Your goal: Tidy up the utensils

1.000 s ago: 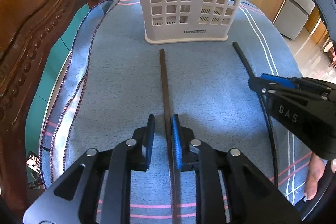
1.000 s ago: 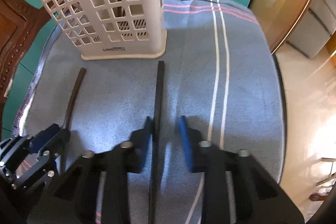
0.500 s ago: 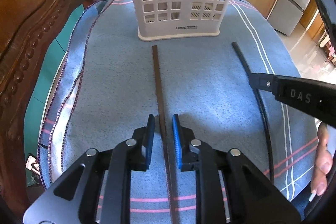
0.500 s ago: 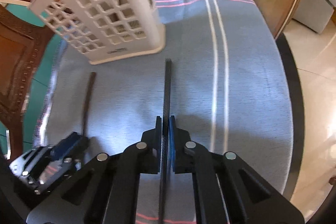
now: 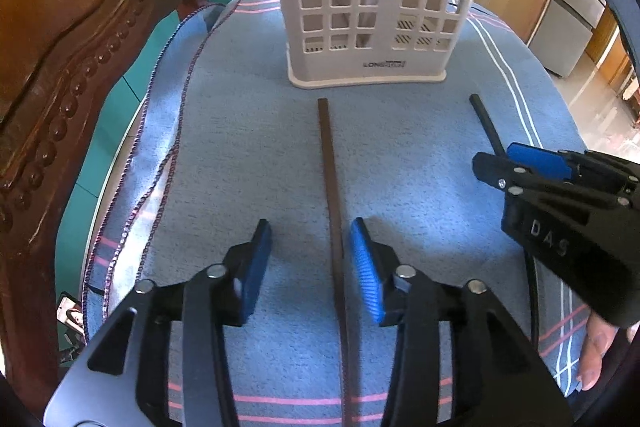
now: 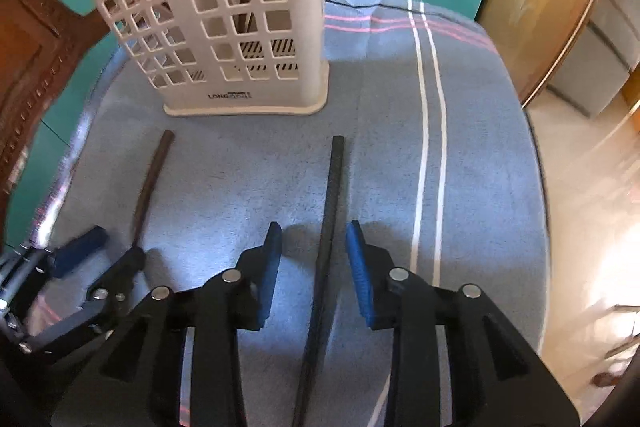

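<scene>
Left claw [image 5: 310, 251] opening, brown chopstick [image 5: 330, 187] loose between pads; right claw [image 6: 313, 253] opening around black chopstick [image 6: 331, 211].

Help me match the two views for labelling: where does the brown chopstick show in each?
Left wrist: brown chopstick runs up the centre, between the left hand-held gripper's opening jaws.
Right wrist: far left, blurred.
Shared landmark: white basket just beyond its tip.

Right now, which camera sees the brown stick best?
The left wrist view. There the brown stick runs straight up the middle between the opening left gripper pads, sharp along its length. The right wrist view shows it off to the left, thinner and blurred, with its near end hidden behind that gripper.
</scene>
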`<action>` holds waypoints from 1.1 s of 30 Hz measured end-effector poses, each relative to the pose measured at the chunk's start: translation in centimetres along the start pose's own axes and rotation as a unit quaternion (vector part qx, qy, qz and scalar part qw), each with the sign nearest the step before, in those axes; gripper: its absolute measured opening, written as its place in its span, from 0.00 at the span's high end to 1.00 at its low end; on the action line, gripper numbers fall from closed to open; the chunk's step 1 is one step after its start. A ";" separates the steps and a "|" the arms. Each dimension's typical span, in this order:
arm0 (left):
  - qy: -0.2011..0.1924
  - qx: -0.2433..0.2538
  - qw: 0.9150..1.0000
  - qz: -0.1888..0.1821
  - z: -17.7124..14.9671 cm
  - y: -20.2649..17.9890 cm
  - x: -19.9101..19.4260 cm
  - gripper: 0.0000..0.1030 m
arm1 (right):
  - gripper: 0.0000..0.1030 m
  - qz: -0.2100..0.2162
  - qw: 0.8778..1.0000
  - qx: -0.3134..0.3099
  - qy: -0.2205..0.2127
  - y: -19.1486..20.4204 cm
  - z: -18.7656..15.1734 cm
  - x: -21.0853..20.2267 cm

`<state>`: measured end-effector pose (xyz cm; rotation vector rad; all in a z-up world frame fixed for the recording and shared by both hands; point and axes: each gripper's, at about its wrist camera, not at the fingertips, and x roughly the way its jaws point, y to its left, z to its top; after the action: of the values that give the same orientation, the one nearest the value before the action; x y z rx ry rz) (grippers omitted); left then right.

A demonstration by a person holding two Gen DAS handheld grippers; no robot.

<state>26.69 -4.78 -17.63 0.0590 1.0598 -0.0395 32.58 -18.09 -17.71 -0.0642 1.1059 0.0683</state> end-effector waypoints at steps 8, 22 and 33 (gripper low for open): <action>-0.001 0.012 1.000 -0.009 -0.3 -0.2 -0.3 0.77 | 0.93 0.001 1.000 0.030 0.007 -0.7 -0.7 -0.5; 0.003 -0.032 0.999 -0.031 0.7 1.6 -0.7 0.68 | 0.75 0.039 0.995 0.091 -0.009 -4.5 0.5 -1.9; -0.001 -0.030 1.000 -0.001 2.0 1.0 1.4 0.59 | 0.74 0.021 0.998 0.062 0.000 -3.9 1.0 -0.7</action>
<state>29.21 -3.89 -17.82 0.0040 1.0592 -0.0089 33.47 -21.86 -16.62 0.0694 1.1091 0.0373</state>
